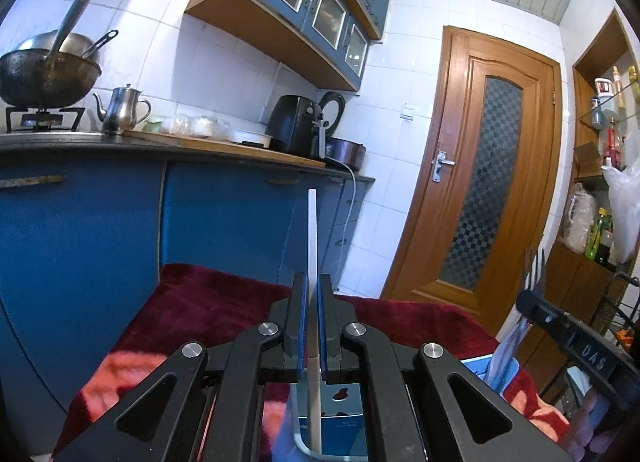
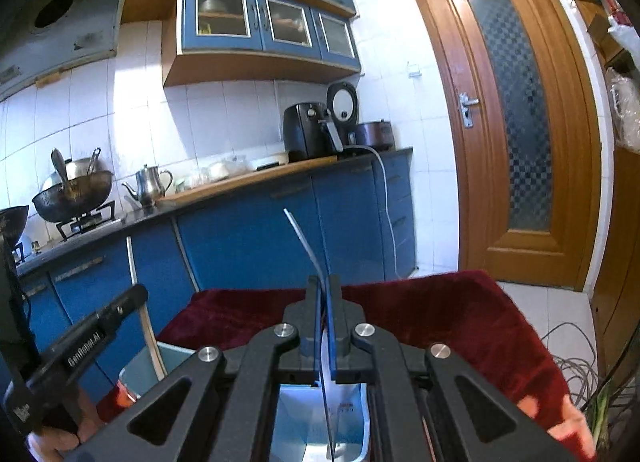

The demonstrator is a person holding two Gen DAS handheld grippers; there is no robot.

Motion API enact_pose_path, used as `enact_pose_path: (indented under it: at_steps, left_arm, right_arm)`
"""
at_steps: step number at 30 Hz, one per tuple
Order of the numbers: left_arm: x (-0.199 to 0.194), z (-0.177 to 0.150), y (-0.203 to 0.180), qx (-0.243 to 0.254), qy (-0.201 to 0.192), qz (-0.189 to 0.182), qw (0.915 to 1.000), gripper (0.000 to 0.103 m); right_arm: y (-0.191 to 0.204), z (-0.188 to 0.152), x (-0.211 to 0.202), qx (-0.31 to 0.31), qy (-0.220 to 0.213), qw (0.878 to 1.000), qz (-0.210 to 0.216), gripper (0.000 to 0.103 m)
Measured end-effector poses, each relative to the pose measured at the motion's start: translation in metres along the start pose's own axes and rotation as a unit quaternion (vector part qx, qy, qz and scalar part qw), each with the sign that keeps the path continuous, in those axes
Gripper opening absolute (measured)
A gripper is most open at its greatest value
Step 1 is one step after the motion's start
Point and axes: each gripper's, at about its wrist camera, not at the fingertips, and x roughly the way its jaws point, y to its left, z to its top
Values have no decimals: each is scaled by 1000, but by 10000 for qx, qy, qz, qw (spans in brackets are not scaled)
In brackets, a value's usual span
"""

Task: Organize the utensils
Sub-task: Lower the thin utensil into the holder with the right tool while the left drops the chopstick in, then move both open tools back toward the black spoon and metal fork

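My left gripper (image 1: 312, 282) is shut on a white utensil handle (image 1: 312, 238) that stands upright; its lower end reaches into a blue holder (image 1: 340, 418) below the fingers. My right gripper (image 2: 324, 282) is shut on a thin metal utensil (image 2: 304, 242), seen edge on, over a light blue holder (image 2: 348, 418). In the left wrist view the right gripper (image 1: 536, 294) shows at the right with fork tines (image 1: 534, 266) sticking up. In the right wrist view the left gripper (image 2: 136, 298) shows at the left with the white handle (image 2: 154, 342) going down into the other holder (image 2: 136, 374).
Both holders stand on a dark red cloth (image 1: 208, 302) covering a table. Behind are blue cabinets (image 1: 80, 230), a counter with a wok (image 1: 48, 78), a kettle (image 1: 120, 110) and an air fryer (image 1: 294, 124). A wooden door (image 1: 480, 166) and shelves (image 1: 608, 134) are at the right.
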Motion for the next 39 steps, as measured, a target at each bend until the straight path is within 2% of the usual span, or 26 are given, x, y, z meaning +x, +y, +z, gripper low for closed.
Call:
enact_pose_path:
  at_steps: [5, 6, 8, 10, 15, 23, 34, 39]
  left_arm:
    - [-4, 1, -6, 88, 37, -59, 9999, 5]
    - [-5, 1, -8, 118, 83, -70, 9999, 8]
    - [-6, 2, -9, 144, 115, -67, 9998, 18]
    - [-10, 4, -11, 156, 113, -77, 9998, 35]
    - [-22, 9, -15, 224, 114, -81, 9997, 36]
    - [-46, 18, -18, 238, 415, -60, 9988, 37]
    - [-93, 14, -17, 517, 732, 105, 9959, 38]
    - [-106, 4, -14, 560, 1171, 160, 9914, 38]
  right_arm:
    - [-4, -4, -3, 86, 81, 9999, 80, 6]
    - [-5, -4, -4, 121, 97, 9998, 121, 8]
    - [-6, -2, -4, 178, 109, 9996, 171, 16]
    - [-6, -2, -7, 194, 93, 9995, 243, 20]
    - [-5, 1, -20, 212, -41, 9991, 362, 24]
    - [-2, 11, -44, 293, -188, 9984, 438, 27]
    - [-11, 5, -89, 537, 176, 9983, 110, 31]
    - [-13, -4, -110, 554, 395, 9977, 23, 31]
